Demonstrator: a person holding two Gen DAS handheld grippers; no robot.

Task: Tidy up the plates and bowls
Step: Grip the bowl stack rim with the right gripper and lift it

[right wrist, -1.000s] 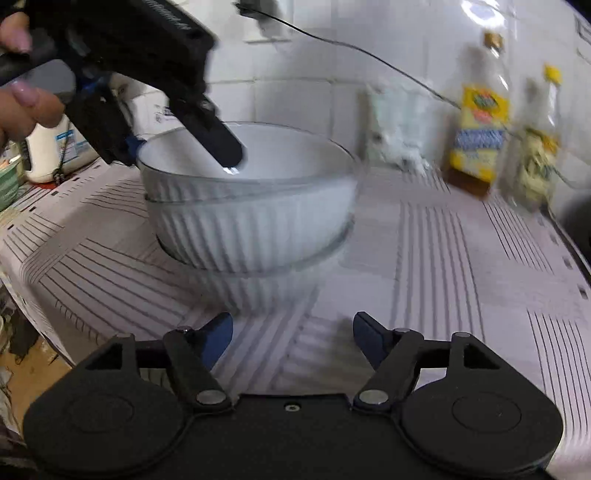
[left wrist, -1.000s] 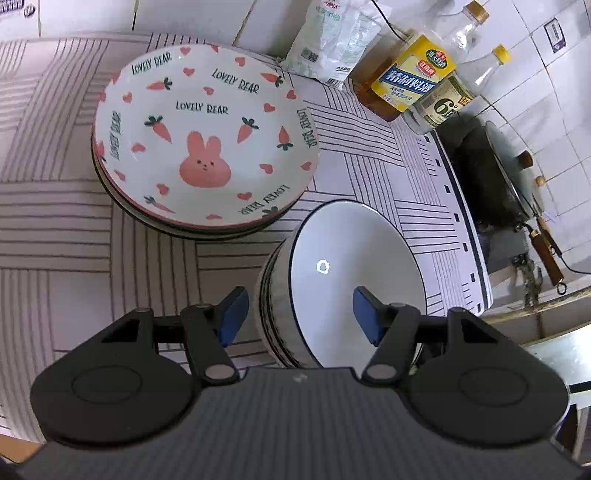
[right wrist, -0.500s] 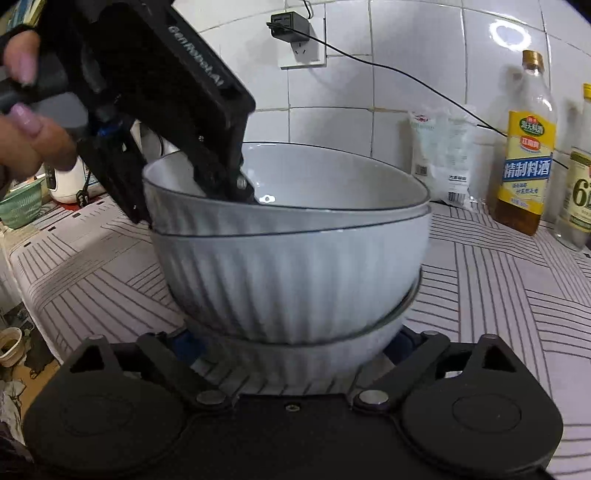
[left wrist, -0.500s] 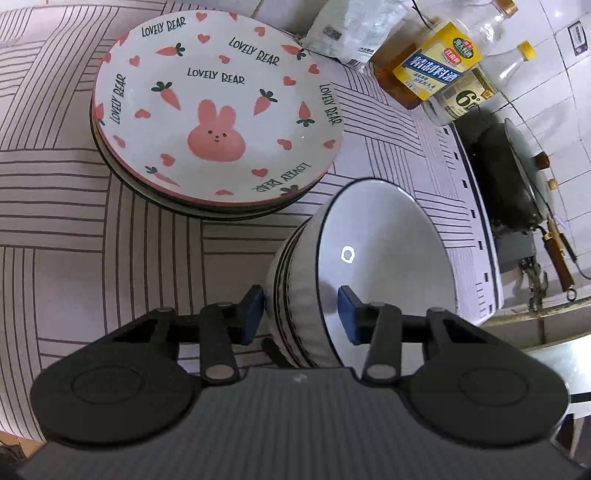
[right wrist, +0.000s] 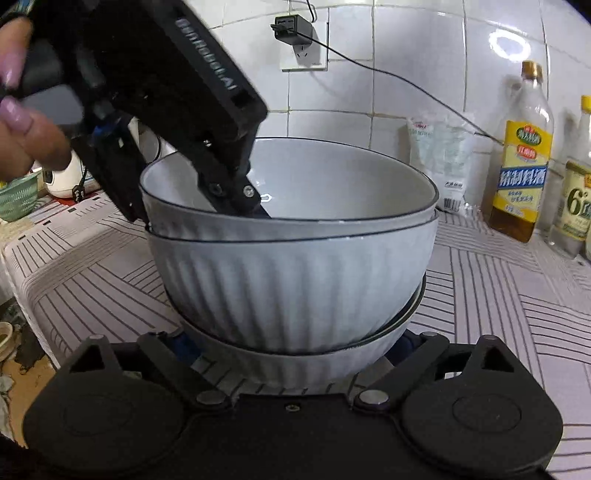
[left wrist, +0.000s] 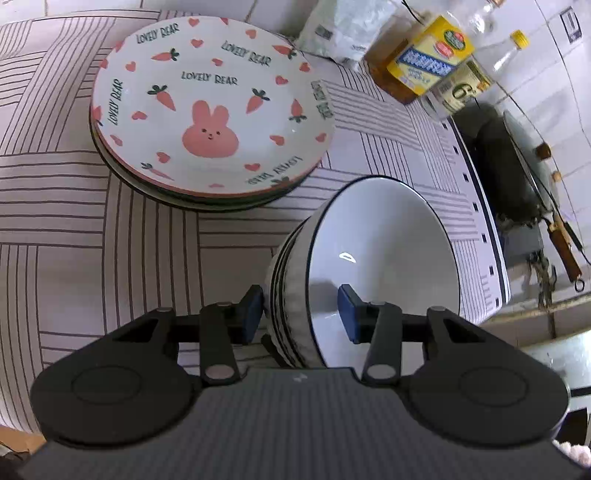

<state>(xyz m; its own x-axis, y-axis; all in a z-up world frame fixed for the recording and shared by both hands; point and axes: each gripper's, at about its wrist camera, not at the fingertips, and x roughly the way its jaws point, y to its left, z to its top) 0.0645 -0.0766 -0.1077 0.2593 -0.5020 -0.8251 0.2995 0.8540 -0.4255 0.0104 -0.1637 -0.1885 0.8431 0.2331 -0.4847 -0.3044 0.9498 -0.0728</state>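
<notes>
Three white ribbed bowls (left wrist: 380,258) are nested on the striped tablecloth. My left gripper (left wrist: 301,314) straddles their near rim, one blue pad (left wrist: 253,314) outside and the other inside the top bowl, shut on the rim. The right wrist view shows the same stack (right wrist: 295,288) up close, with the left gripper (right wrist: 236,192) reaching down into the top bowl, which sits slightly tilted. My right gripper (right wrist: 293,343) stands wide open with the bottom bowl between its pads. A stack of rabbit-and-carrot plates (left wrist: 210,110) lies behind and left of the bowls.
Two bottles (left wrist: 424,62) (right wrist: 521,173) and a plastic bag (left wrist: 343,33) stand against the tiled wall. A dark wok (left wrist: 506,173) sits past the table's right edge. At far left are a green basket (right wrist: 16,195) and a person's hand. A charger cable (right wrist: 295,27) hangs along the wall.
My left gripper narrowed from open onto the bowls' rim. My right gripper came up close to the stack and spread wider, so its pads now flank the bottom bowl.
</notes>
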